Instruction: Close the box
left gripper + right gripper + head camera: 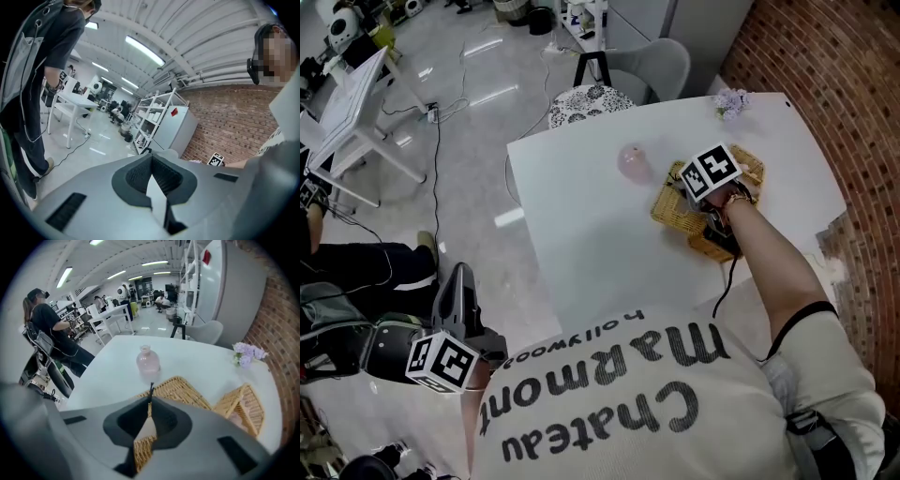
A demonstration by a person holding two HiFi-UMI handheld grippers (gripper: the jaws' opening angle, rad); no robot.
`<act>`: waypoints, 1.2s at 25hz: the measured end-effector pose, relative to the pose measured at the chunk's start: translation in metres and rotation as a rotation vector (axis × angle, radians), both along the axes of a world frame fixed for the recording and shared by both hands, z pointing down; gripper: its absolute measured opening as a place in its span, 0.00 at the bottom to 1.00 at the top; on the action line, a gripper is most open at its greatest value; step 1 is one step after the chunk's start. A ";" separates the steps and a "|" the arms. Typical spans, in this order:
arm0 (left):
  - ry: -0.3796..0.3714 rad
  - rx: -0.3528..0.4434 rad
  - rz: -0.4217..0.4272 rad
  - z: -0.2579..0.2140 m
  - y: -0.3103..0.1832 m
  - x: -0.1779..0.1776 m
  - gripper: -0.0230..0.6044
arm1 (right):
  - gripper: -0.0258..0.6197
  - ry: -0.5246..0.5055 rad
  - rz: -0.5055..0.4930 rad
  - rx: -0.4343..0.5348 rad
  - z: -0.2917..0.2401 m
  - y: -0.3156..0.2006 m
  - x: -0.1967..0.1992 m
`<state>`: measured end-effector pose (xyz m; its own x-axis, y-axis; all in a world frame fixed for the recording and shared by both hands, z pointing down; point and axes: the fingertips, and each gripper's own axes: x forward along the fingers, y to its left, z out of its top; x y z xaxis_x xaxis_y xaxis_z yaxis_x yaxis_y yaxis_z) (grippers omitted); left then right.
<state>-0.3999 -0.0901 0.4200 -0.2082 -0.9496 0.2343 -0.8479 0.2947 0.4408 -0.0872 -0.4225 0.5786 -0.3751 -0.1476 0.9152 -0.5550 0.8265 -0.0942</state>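
A woven wicker box [752, 169] stands on the white table [600, 253] near its right side. My right gripper [680, 183] reaches down over the box, its marker cube on top. In the right gripper view my right gripper [150, 401] is shut on the edge of one wicker lid flap [180, 390], which lies between its jaws. A second flap [243, 408] stands tilted up to the right. My left gripper [457, 281] hangs off the table at the lower left; its jaws meet at the tip [151, 157] with nothing in them.
A pink glass vase [633, 161] stands just left of the box, and a small bunch of lilac flowers [731, 101] lies at the table's far edge. A grey chair [652, 66] is behind the table. Brick wall [825, 75] at right. A person [47, 329] stands nearby.
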 end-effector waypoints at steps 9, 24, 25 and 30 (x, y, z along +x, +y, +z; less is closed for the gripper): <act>-0.032 0.042 0.071 -0.011 0.002 0.004 0.04 | 0.08 -0.137 0.110 0.096 -0.046 0.015 0.011; -0.023 0.091 0.187 -0.024 0.007 0.019 0.04 | 0.08 -0.285 0.335 0.302 -0.131 0.035 0.083; -0.019 0.087 0.205 -0.022 0.006 0.022 0.04 | 0.08 -0.293 0.358 0.314 -0.134 0.038 0.090; -0.014 0.068 0.275 -0.020 0.000 0.046 0.04 | 0.08 -0.348 0.496 0.351 -0.143 0.048 0.132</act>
<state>-0.3541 -0.0904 0.3997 0.0562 -0.9843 0.1675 -0.8981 0.0234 0.4391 0.0451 -0.3747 0.4358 -0.4500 -0.6419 0.6209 -0.8605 0.4977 -0.1091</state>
